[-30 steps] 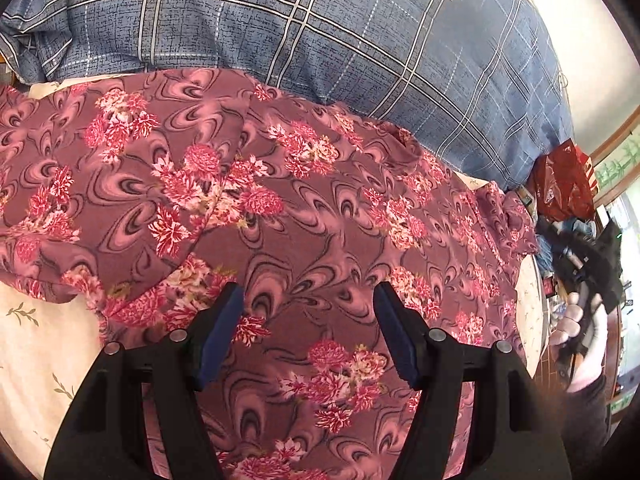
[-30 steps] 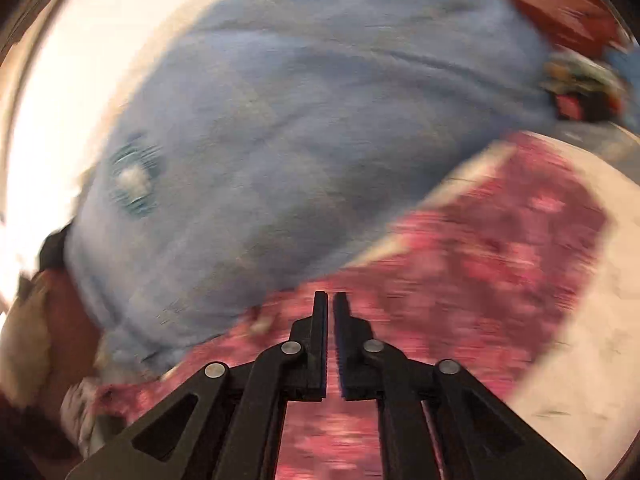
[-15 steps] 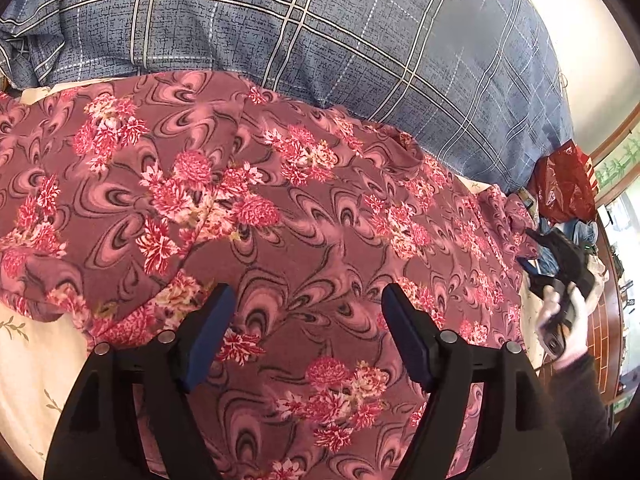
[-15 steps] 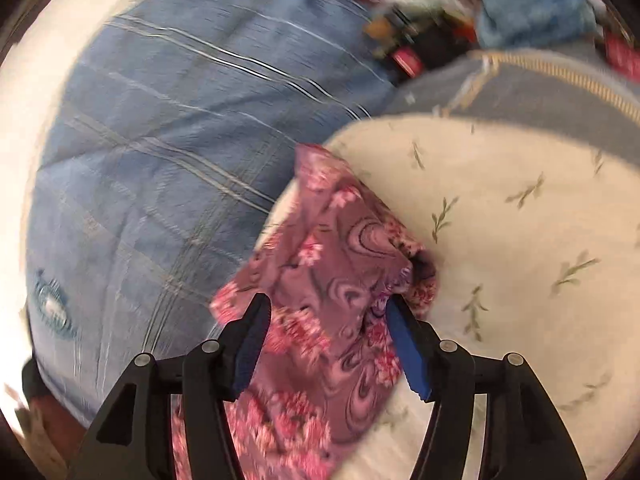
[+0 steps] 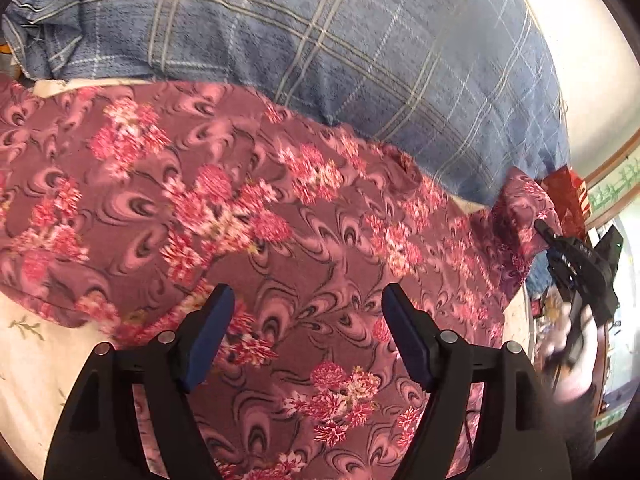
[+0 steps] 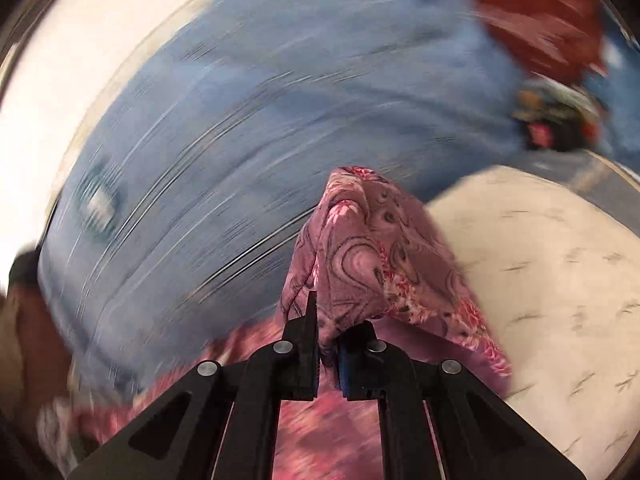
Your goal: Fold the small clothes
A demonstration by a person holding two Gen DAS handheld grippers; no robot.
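Half a second ago the right gripper [image 6: 327, 344] stood wide over the garment's end; now its jaws are pinched on that corner and the end is raised off the bed. From the closed fingers the floral garment [image 6: 360, 248] stands up toward 12 o'clock, its loose edge falling away to 4 o'clock over the cream sheet [image 6: 540, 260]. The background is smeared, so how high the corner hangs is only my guess.

Outward from the left gripper [image 5: 308, 336], jaws wide and holding nothing, the garment [image 5: 248, 216] runs lengthwise from 9 o'clock to 2 o'clock, against the blue plaid quilt [image 5: 320, 40]. The lifted end is at 2 o'clock, so the right hand [image 5: 576, 364] is nearer; the fold probably carries it back along that axis.
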